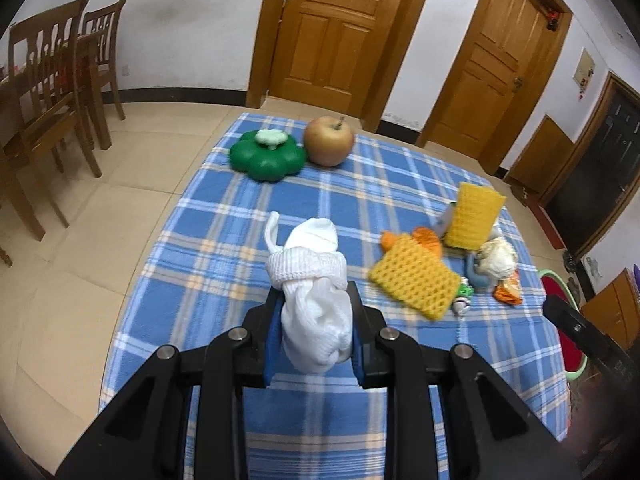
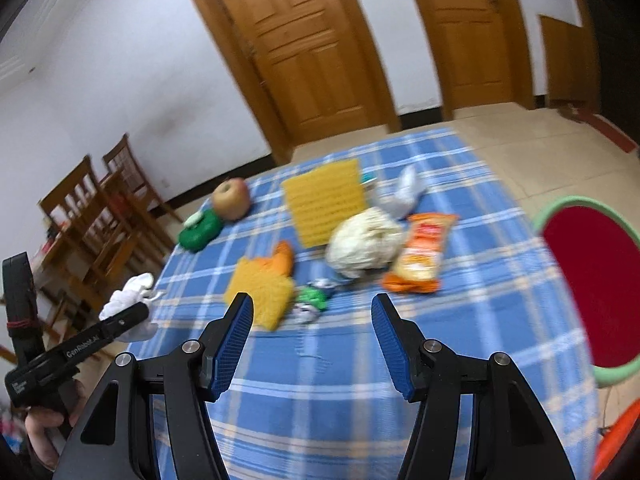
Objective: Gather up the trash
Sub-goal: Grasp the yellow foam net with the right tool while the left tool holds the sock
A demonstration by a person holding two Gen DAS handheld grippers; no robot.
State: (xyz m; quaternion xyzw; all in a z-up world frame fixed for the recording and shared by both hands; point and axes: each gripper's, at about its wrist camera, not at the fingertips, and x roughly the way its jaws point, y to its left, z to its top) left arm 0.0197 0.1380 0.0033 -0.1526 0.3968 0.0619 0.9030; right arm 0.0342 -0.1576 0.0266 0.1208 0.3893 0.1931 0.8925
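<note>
My left gripper is shut on a rolled white sock and holds it above the blue plaid tablecloth. The sock also shows in the right wrist view, at the left. My right gripper is open and empty above the cloth's near side. Ahead of it lie two yellow foam nets, an orange peel, a crumpled white tissue ball, an orange snack wrapper, a small green wrapper and a white plastic scrap.
An apple and a green flower-shaped toy sit at the table's far side. A red basin with a green rim stands right of the table. Wooden chairs stand to the left. Wooden doors stand behind.
</note>
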